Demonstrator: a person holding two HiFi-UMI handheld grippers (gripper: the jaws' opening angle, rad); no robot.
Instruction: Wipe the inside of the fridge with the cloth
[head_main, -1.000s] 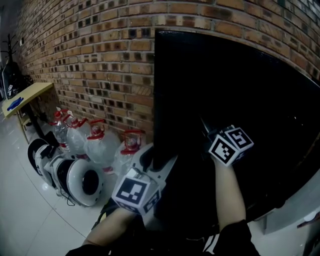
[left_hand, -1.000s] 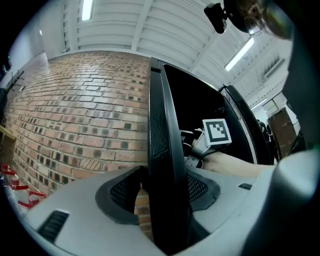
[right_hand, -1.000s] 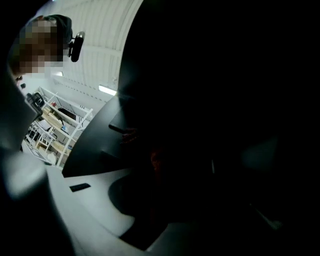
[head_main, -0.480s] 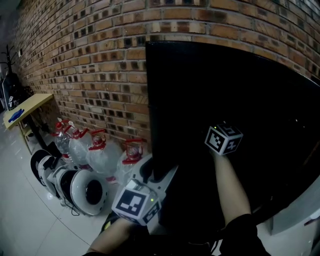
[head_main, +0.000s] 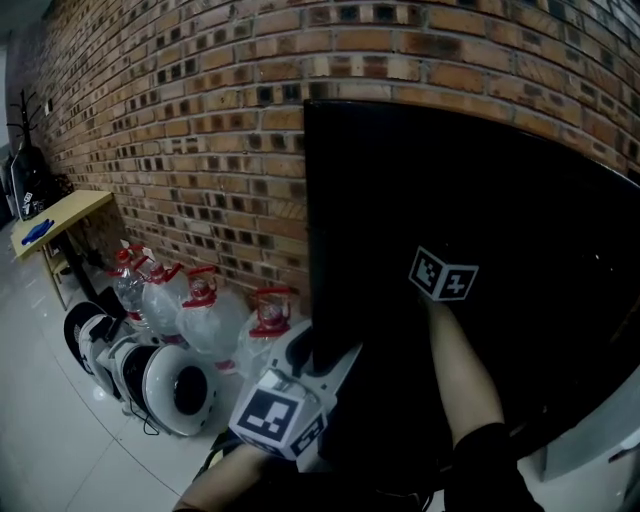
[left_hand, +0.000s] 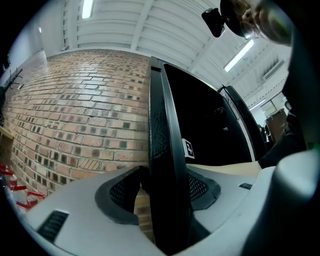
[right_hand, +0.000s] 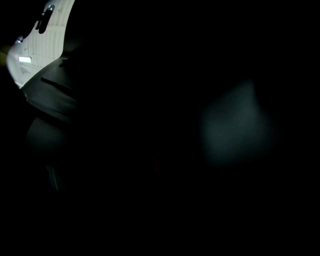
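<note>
The black fridge (head_main: 480, 200) stands against the brick wall, and its inside is too dark to make out. My left gripper (head_main: 308, 348) is shut on the edge of the fridge door (left_hand: 162, 145), whose black edge runs up between the two grey pads (left_hand: 120, 192). My right arm (head_main: 462, 370) reaches into the fridge. Its marker cube (head_main: 442, 273) shows, also in the left gripper view (left_hand: 189, 148), but its jaws are lost in the dark. The right gripper view is nearly black, with only a faint grey patch (right_hand: 235, 125). No cloth can be seen.
Several water jugs with red caps (head_main: 200, 300) and white round appliances (head_main: 165, 375) sit on the floor left of the fridge, along the brick wall (head_main: 180, 120). A small wooden table (head_main: 55, 215) stands at the far left. A white panel (right_hand: 42, 35) shows in the right gripper view's corner.
My right hand with its marker cube has moved further into the dark fridge, up and a little left in the head view. The left gripper stays on the door edge.
</note>
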